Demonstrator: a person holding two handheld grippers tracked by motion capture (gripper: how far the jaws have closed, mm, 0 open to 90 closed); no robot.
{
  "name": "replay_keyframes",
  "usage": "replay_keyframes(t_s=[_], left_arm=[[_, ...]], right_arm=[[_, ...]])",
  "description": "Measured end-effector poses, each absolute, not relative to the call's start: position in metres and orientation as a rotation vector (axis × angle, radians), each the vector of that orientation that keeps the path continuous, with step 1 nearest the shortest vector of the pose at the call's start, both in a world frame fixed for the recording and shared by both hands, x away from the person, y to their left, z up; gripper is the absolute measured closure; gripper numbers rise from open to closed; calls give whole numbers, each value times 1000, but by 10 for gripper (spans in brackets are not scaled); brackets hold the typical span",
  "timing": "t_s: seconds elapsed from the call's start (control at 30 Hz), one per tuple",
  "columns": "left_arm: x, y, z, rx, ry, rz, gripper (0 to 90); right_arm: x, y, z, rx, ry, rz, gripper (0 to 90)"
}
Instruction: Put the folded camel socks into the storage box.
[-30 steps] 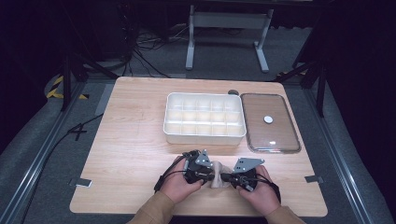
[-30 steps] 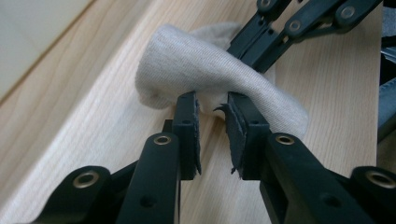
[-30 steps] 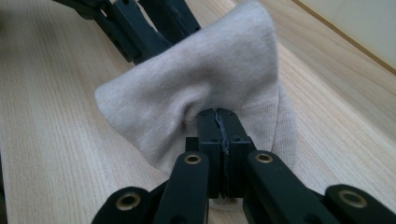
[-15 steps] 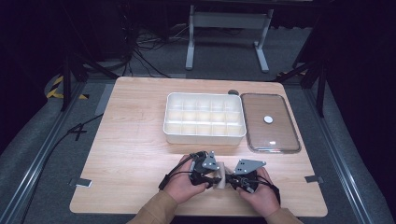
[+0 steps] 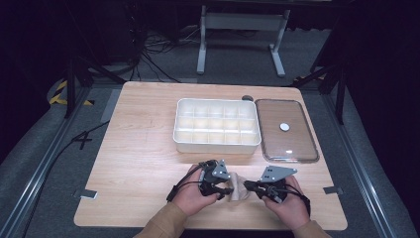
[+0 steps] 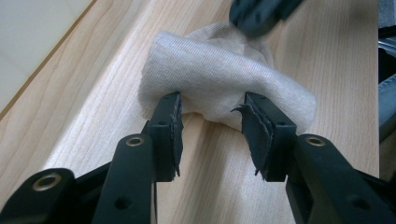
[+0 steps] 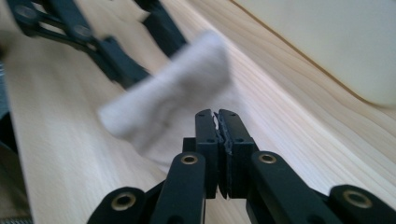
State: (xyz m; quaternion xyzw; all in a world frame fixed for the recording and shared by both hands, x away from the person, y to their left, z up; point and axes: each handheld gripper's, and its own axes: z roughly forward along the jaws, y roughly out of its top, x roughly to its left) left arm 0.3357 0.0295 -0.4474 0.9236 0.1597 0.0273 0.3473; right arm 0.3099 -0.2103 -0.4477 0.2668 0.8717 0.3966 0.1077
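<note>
A small cream cloth [image 5: 239, 188] lies bunched on the wooden table [image 5: 143, 148] near its front edge, between both hand-held grippers. My left gripper [image 5: 229, 191] is open; in the left gripper view its jaws [image 6: 210, 116] stand either side of the cloth's [image 6: 219, 70] near edge without closing on it. My right gripper [image 5: 248, 186] is shut, its tips [image 7: 218, 116] at the cloth's [image 7: 163, 98] other end. No cloth shows between its pads. The right gripper's tip [image 6: 261, 14] touches the cloth's far side.
A white tray [image 5: 217, 147] divided into several compartments stands mid-table behind the hands. A clear lid [image 5: 289, 146] with a white knob lies flat to its right. The table's front edge is just behind both wrists.
My left gripper has shifted right and turned, bringing its open jaws up to the cloth. The right gripper has stayed almost in place.
</note>
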Motion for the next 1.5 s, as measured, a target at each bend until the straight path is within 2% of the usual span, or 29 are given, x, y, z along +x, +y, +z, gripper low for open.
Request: replay_keyframes(t_s=[0.17,0.47,1.3,1.5], left_arm=[[336,29,-447,2386,415,77,578],[334,26,-446,2382,411,76,580],[328,10,-454,2398,406,110,566],[327,10,-453,2408,416,117,567]], right_arm=[[315,-223,-460,890,2598,1049,880],[314,-206,-471,856,2650,1031,888],[311,-194,-471,836,2658,1039,890],[312,-196,-470,852,2666,1048,858]])
